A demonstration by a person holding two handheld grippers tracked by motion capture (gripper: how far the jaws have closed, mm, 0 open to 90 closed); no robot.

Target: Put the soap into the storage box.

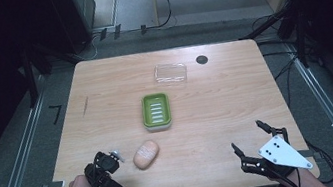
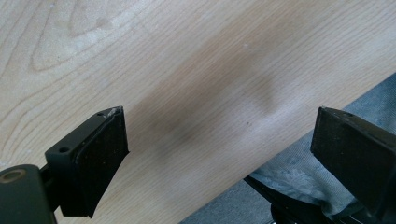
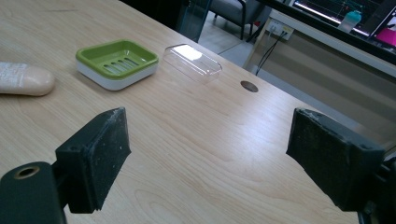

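Peach-coloured soap (image 1: pixel 145 154) lies loose at six o'clock of the green dish (image 1: pixel 156 110), just beside our spread, empty left gripper (image 1: pixel 107 169), while our right gripper (image 1: pixel 252 144) gapes empty too, so we judge a careless pinch could squirt the bar away.

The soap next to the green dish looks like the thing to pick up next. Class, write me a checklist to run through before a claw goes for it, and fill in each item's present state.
1. Left claw open, nothing between its jaws: ok.
2. Right claw open, nothing between its jaws: ok.
3. Soap lying free on the table, touched by nothing: ok.
4. Green dish holds nothing, its slotted insert showing: ok.
5. Clear lid set apart from the dish, beyond it: ok.
6. Soap slippery or dry: cannot tell.
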